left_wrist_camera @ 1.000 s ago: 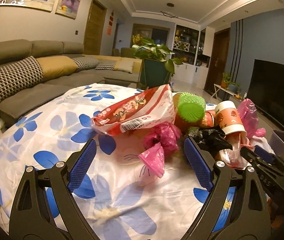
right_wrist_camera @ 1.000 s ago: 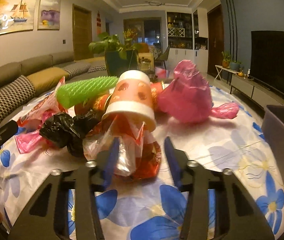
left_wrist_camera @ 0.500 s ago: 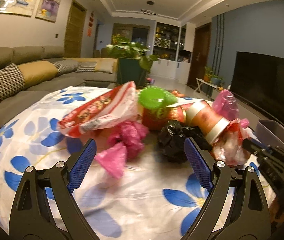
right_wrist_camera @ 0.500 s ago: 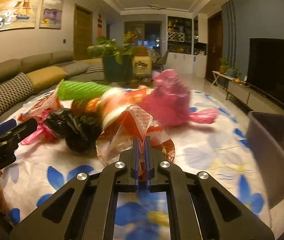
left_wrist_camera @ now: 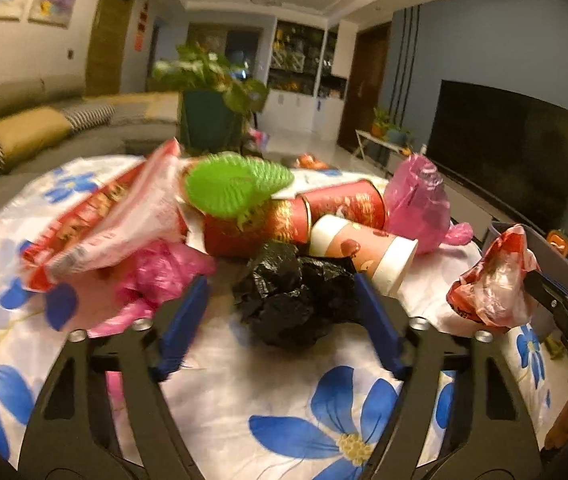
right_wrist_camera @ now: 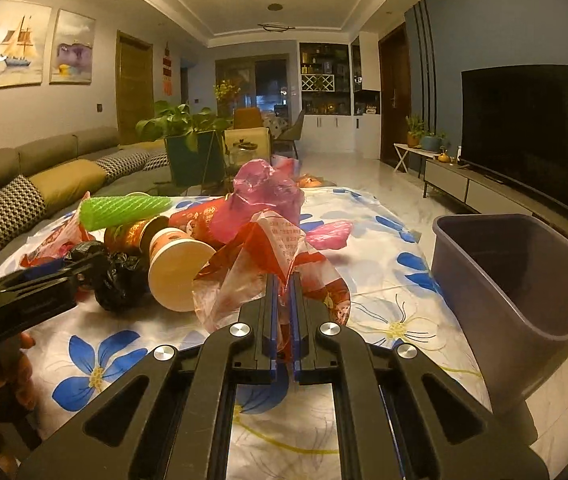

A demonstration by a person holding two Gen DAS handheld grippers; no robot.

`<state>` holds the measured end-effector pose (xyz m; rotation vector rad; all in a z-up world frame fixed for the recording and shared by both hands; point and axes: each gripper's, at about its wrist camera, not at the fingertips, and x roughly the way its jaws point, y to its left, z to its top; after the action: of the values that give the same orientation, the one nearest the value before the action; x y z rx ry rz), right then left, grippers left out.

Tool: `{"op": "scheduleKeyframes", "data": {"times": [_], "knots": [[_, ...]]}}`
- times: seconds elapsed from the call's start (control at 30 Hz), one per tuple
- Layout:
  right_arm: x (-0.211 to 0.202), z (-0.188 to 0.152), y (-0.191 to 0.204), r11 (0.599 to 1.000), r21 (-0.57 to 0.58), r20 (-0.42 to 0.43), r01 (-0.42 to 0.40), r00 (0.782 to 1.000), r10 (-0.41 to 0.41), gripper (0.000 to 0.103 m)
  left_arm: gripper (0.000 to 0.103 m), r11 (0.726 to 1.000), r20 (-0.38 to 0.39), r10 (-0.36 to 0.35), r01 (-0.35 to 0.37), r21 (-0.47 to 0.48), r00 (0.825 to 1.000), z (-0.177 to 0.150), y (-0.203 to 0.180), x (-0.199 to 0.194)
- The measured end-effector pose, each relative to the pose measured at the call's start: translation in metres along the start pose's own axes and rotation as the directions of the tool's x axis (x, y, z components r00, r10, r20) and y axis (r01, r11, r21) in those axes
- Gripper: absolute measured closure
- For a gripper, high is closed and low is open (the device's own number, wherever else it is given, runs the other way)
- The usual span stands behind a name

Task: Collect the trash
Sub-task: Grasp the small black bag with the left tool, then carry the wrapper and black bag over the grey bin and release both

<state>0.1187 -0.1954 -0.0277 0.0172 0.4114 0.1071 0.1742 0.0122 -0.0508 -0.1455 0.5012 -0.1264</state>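
My right gripper (right_wrist_camera: 282, 292) is clamped on the red-and-clear wrapper (right_wrist_camera: 267, 276), the grey bin (right_wrist_camera: 524, 280) lying just right, while my left gripper (left_wrist_camera: 279, 312) closes around the black bag (left_wrist_camera: 292, 300).

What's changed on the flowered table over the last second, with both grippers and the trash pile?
The right gripper shut on the crinkled red and clear plastic wrapper and lifted it off the pile toward the grey plastic bin. The left gripper moved to the crumpled black plastic bag; its jaws are closing around it. The rest of the pile stayed.
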Motion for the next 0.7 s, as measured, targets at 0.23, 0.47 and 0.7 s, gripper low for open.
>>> {"op": "scheduleKeyframes", "data": {"times": [0.23, 0.47, 0.7], "knots": [[0.000, 0.000, -0.004, 1.000, 0.015, 0.002, -0.009, 1.000, 0.009, 0.097, 0.092, 0.997, -0.059, -0.075, 0.073, -0.028, 0.995, -0.001, 0.003, 0.013], [-0.010, 0.003, -0.004, 1.000, 0.013, 0.022, -0.007, 1.000, 0.007, 0.097, 0.100, 0.996, -0.007, -0.074, 0.073, -0.046, 0.997, -0.003, 0.001, -0.010], [-0.025, 0.010, -0.011, 1.000, 0.018, 0.064, 0.013, 0.998, -0.014, 0.097, 0.100, 0.997, 0.100, -0.072, 0.072, -0.003, 0.992, 0.006, -0.015, -0.058]]}}
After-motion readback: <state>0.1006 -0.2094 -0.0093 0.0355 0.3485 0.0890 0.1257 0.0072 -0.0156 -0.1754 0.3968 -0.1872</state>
